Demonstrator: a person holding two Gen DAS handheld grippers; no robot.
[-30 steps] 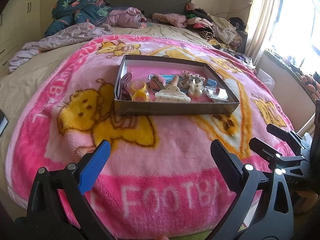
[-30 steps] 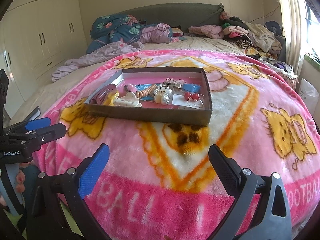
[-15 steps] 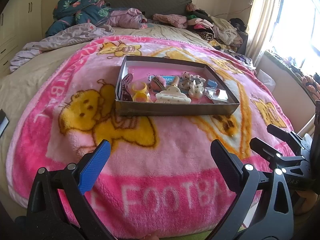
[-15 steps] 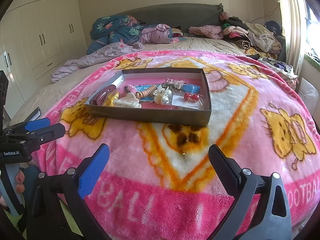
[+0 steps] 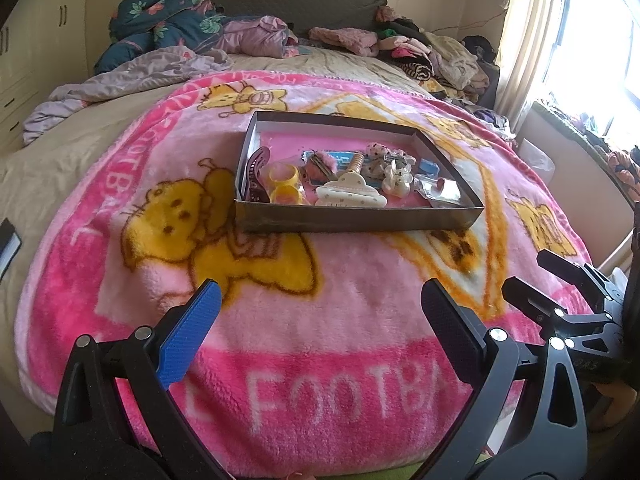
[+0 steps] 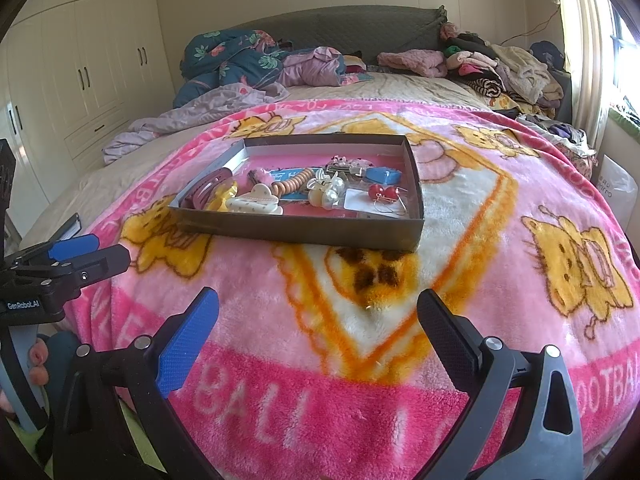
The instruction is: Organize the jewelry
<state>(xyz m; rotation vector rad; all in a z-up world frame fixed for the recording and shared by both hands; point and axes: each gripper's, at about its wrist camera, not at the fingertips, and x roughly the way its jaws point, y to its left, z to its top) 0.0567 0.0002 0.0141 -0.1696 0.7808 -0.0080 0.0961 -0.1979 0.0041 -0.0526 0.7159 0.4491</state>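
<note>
A shallow dark cardboard tray point(image 5: 356, 218) point(image 6: 304, 228) sits on the pink blanket in the middle of the bed. It holds several pieces: a cream claw clip point(image 5: 350, 198) point(image 6: 256, 202), yellow rings point(image 5: 284, 176), a maroon clip point(image 5: 256, 172), pearl pieces point(image 6: 328, 192), red earrings point(image 6: 380, 192) and a blue item point(image 6: 382, 176). My left gripper point(image 5: 320, 308) is open and empty, near the bed's front edge. My right gripper point(image 6: 318, 312) is open and empty, to the right of the left one. Both are well short of the tray.
The pink cartoon blanket point(image 5: 280, 280) covers the bed. Piled clothes and bedding point(image 5: 180, 28) lie at the headboard. More clothes point(image 6: 500, 68) sit at the back right. White wardrobes point(image 6: 80, 60) stand on the left, a window point(image 5: 600, 40) on the right.
The left gripper view has shifted slightly, with the tray a little lower in frame. Both grippers stay open and empty.
</note>
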